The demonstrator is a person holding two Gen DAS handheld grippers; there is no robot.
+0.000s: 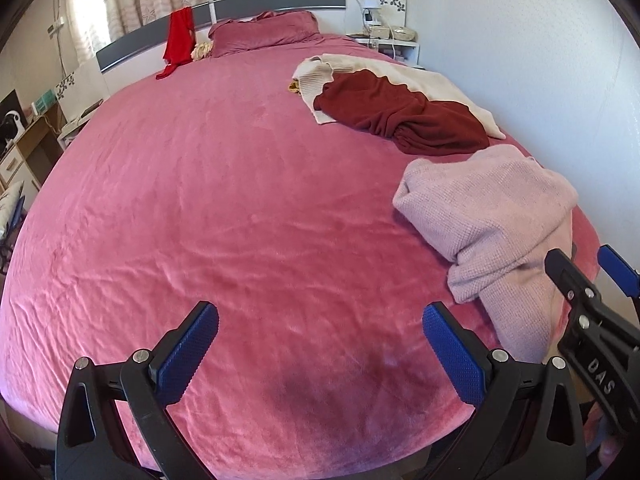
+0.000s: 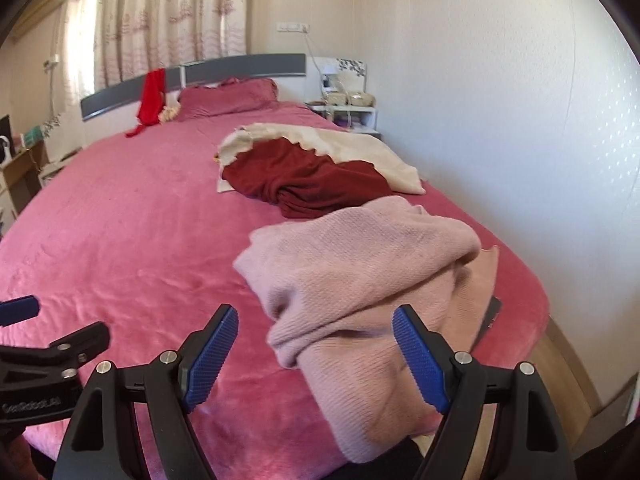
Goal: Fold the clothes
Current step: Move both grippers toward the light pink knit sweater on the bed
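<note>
Bed [image 1: 240, 200] with pink plush cover, seen from its foot along both grippers. Left gripper [image 1: 320, 344]: jaws spread wide over bare cover, nothing between the pads, tilted down toward the mattress. It hangs clear of the clothes, probably waiting until a garment is drawn onto the open centre of the bed, where there is room to spread it flat.

Right gripper [image 2: 316, 356]: jaws also released and wide. The pink sweater [image 2: 360, 272] lies crumpled at the near right corner of the bed, and one bunched fold, perhaps a sleeve, trails over the foot edge and runs between the open pads. The pads do not press on it. Whether the knit brushes the right pad cannot be told, since that area is blurred. The straddling pose suggests an approach to pinch this hanging part, the easiest piece to seize because it stands free of the mattress.

Further up the right side, well apart from both grippers, a maroon garment [image 1: 404, 120] lies heaped on a cream garment [image 1: 432, 80]. These seem to be the waiting pile, kept to one side so that the middle stays free. A red cloth [image 1: 180, 40] hangs from the headboard [image 1: 280, 0] beside the pillow [image 1: 264, 32], and a nightstand [image 1: 396, 44] stands by the wall.

Stage, as judged: nothing yet folded; the first grasp is still to come.
</note>
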